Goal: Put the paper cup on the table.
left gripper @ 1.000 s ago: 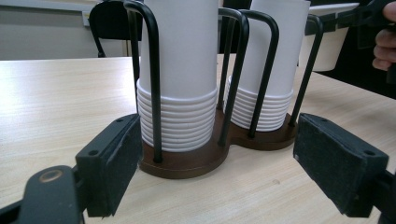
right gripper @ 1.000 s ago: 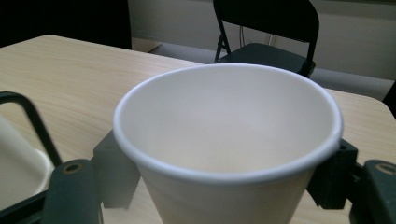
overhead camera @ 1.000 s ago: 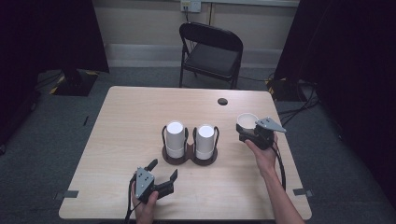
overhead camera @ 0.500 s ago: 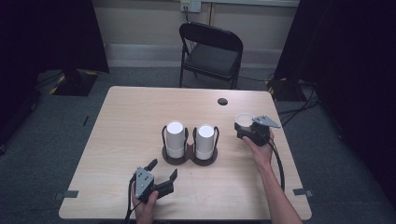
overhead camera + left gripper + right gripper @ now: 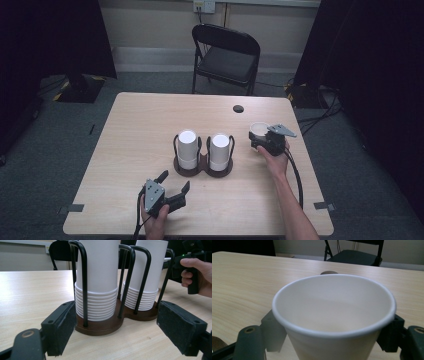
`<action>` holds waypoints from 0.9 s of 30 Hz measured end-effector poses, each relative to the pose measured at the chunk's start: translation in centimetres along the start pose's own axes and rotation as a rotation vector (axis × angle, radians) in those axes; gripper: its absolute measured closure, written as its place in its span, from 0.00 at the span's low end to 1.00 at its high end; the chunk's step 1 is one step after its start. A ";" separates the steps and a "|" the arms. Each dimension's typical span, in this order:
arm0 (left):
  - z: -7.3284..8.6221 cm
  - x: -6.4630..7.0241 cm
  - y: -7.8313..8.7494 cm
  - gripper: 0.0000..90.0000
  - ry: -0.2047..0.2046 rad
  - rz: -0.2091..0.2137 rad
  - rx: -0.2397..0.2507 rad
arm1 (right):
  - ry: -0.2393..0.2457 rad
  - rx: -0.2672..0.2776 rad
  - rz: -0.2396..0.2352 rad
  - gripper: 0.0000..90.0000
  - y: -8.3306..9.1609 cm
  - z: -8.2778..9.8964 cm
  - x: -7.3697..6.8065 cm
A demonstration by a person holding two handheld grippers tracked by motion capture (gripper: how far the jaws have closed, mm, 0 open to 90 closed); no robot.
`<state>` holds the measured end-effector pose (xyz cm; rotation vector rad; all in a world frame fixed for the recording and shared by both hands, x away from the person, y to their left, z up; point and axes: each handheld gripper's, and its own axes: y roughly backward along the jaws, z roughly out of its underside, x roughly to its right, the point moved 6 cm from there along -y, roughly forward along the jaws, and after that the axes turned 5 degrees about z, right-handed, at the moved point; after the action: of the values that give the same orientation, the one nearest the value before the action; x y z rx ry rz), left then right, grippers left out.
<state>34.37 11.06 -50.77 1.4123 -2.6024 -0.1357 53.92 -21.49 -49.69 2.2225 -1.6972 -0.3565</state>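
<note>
A brown wooden holder (image 5: 203, 167) with black wire loops stands mid-table, carrying two upside-down stacks of white paper cups (image 5: 187, 142) (image 5: 220, 146). To its right, my right gripper (image 5: 260, 136) is shut on a single white cup (image 5: 258, 129), upright with its mouth open. In the right gripper view that cup (image 5: 334, 315) sits between the two jaws, their pads against its sides. My left gripper (image 5: 175, 181) rests near the table's front edge, open and pointing at the holder. Its view has the holder's base (image 5: 100, 326) and left stack (image 5: 98, 277) just beyond the spread jaws.
A dark round grommet (image 5: 238, 108) sits in the pale wooden table (image 5: 140, 130) behind the right gripper. A black folding chair (image 5: 227, 55) stands beyond the far edge. The other hand with its gripper (image 5: 192, 270) appears at the right of the left gripper view.
My right gripper has carried the white cup down and a little left, nearer the holder. The left gripper has stayed where it was.
</note>
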 end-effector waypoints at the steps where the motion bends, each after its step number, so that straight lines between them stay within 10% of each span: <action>1: 0.0 0.0 0.0 0.18 0.001 0.001 -0.001 | -0.001 0.008 -0.003 0.27 0.0 -0.1 0.0; 27: 0.0 0.1 0.2 0.18 -0.004 -0.007 0.023 | -0.024 -0.053 -0.020 0.24 0.4 1.3 0.5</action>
<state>34.16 11.13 -50.69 1.4301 -2.6107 -0.1107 53.21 -22.18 -50.75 2.2072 -1.6592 -0.4289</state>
